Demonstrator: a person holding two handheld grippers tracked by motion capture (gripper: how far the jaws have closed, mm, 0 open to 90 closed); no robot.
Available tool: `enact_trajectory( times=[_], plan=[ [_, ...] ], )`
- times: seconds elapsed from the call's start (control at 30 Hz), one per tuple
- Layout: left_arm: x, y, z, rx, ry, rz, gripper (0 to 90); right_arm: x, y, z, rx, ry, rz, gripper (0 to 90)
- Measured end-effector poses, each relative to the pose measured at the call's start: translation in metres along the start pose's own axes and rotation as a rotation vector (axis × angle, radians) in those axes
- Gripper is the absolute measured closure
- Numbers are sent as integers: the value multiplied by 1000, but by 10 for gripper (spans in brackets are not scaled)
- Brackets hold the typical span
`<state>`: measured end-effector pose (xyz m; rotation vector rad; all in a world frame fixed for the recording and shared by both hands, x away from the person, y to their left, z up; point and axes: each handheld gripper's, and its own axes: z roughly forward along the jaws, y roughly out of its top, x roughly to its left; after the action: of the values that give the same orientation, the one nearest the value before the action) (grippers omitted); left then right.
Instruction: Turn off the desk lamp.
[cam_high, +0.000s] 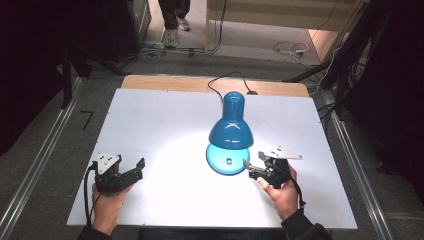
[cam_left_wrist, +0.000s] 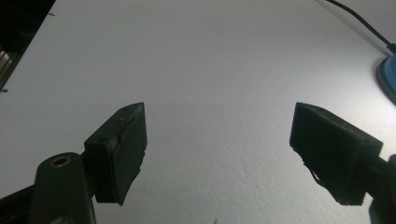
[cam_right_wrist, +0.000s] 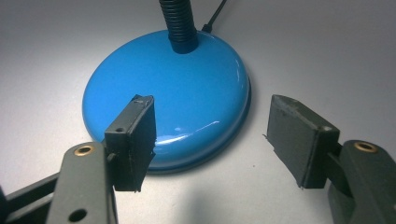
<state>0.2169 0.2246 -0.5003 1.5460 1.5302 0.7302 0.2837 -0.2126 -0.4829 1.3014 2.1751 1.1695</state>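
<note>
Right gripper (cam_right_wrist: 210, 140) gapes wide at the lit blue lamp's (cam_high: 230, 131) base — left gripper (cam_left_wrist: 217, 154) spread too, far left, holding nothing.

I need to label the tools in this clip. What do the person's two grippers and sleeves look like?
Both the left gripper and the right gripper are black, each with two flat rectangular jaws on arms with brass-ringed holes. Each carries a grey three-cornered plate with small holes, and a black cable trails from each. The sleeves are dark.
</note>
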Motion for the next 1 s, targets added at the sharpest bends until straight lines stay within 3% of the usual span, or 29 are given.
enact_trajectory(
  times=[0.33, 0.5, 1.0],
  plan=[
    [0, 0, 0, -1, -1, -1, 192, 8, 2, 5, -2, 52, -4, 609],
    [0, 0, 0, -1, -1, -2, 192, 12, 3, 7, -1, 72, -12, 862],
    [0, 0, 0, -3, -3, -5, 193, 22, 6, 16, 9, 105, -21, 882]
  ],
)
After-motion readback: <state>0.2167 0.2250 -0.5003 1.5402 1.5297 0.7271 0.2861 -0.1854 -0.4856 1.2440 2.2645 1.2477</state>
